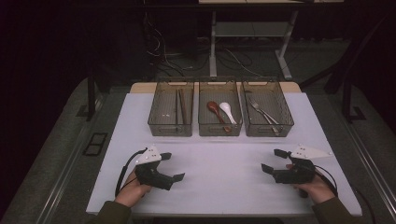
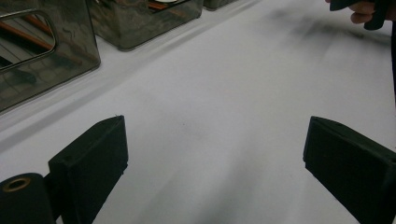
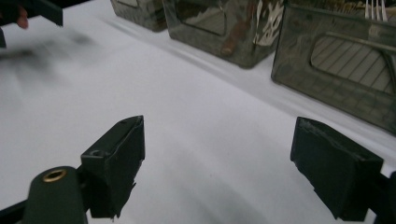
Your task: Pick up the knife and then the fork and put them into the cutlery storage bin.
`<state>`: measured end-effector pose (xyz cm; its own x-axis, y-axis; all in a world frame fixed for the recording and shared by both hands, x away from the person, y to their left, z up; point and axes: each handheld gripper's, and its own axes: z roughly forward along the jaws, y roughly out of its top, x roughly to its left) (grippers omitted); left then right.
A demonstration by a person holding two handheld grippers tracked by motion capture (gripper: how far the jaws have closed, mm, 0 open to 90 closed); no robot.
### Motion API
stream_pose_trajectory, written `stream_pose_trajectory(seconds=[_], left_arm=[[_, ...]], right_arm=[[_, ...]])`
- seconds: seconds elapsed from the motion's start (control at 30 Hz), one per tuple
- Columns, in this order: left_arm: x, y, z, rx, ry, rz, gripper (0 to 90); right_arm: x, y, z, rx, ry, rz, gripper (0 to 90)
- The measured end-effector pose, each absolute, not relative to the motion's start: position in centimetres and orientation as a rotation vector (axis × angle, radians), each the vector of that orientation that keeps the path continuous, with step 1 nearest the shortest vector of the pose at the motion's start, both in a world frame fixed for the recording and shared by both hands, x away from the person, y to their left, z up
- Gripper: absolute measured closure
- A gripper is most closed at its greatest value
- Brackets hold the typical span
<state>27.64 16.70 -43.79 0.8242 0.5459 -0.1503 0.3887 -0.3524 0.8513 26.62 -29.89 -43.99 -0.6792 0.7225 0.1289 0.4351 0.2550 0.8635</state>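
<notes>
I have both grippers low over the bare near half of the white table (image 1: 224, 186), and neither carries anything. The left gripper (image 1: 173, 166) has its jaws spread wide with only tabletop between them; the right gripper (image 1: 274, 161) is the same — jaws apart, pinching nothing. They point inward at each other, well apart, which reads to me as a neutral rest pose. The cutlery sits sorted in three clear bins along the far edge: chopsticks (image 1: 181, 106) in the left bin (image 1: 171, 127), the brown spoon (image 1: 213, 109) and white spoon (image 1: 227, 111) in the middle bin (image 1: 219, 128), forks (image 1: 262, 113) in the right bin (image 1: 268, 129) — one kind per bin, I judge.
</notes>
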Motion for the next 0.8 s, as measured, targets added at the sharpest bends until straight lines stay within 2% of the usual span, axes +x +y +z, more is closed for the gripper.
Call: stream_pose_trajectory(seconds=[0.8], left_arm=[[27.65, 16.71, -43.87, 1.997, 0.69, 0.193, 5.6]], right_arm=[[26.19, -29.83, -44.69, 1.053, 2.291, 1.344, 17.3]])
